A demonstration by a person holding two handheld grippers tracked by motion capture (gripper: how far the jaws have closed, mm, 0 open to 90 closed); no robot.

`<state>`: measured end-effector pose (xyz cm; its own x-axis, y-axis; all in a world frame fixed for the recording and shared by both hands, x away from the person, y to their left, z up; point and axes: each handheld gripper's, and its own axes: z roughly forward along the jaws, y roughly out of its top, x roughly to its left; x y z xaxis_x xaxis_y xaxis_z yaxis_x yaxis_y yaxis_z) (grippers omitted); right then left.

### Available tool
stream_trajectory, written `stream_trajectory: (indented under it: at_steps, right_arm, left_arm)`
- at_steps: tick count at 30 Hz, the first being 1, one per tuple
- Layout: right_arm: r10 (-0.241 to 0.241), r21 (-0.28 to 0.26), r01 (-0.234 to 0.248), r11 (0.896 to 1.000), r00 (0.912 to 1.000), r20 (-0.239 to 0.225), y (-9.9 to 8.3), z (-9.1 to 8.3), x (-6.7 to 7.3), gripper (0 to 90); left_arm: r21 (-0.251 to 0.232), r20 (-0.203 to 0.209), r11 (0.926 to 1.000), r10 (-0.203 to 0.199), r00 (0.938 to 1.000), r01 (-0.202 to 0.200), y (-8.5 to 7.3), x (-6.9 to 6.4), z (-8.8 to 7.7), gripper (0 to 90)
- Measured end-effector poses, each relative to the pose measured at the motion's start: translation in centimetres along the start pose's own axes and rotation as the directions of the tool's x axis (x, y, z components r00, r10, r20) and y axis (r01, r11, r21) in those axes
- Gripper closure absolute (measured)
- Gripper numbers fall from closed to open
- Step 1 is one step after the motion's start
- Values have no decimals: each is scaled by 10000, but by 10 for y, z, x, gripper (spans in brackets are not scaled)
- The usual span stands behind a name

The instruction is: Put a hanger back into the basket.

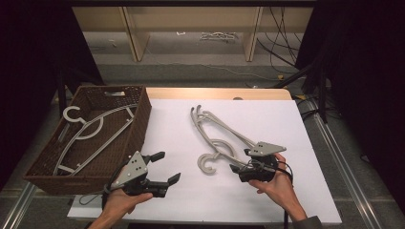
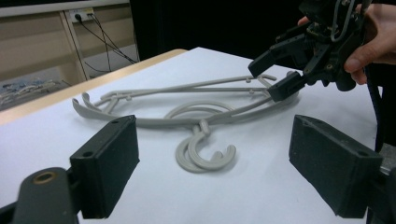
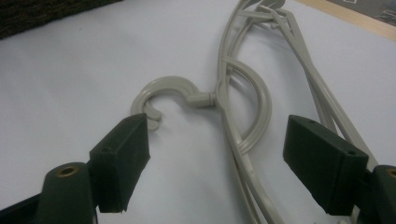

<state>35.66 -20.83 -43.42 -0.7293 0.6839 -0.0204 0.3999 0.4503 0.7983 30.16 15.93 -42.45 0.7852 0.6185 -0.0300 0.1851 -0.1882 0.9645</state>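
Stacked grey plastic hangers (image 1: 220,135) lie on the white table top, hooks (image 1: 208,163) toward the near side. They also show in the left gripper view (image 2: 201,116) and the right gripper view (image 3: 243,107). My right gripper (image 1: 239,161) is open, its jaws straddling the hangers' lower arm near the hook; in its own view (image 3: 217,140) the arm runs between the pads. My left gripper (image 1: 165,166) is open and empty, left of the hooks, pointing at them (image 2: 212,161). Another grey hanger (image 1: 93,133) lies in the brown wicker basket (image 1: 141,125).
The basket stands at the table's left edge, partly over it. Bare white surface (image 1: 272,200) lies in front of the hangers and between the two hands. Wooden shelving and cables (image 1: 282,43) stand on the floor beyond the table's far edge.
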Motion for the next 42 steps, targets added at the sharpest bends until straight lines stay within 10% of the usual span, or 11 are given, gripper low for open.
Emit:
stream_trajectory:
  at_steps: [16,32,42]
  right_arm:
    - [-538,1333,531,9896,9986,14,-2,34,-16,311]
    - [-745,3395,912,9362,9953,-618,0,63,-28,606]
    - [-775,3509,1023,9308,9935,-839,3,64,-31,762]
  left_arm:
    - [350,-154,9990,-274,9995,279,-17,-2,10,165]
    - [727,87,9963,457,9989,-463,-18,-4,14,171]
    - [745,97,9968,297,9995,-304,-19,-1,15,178]
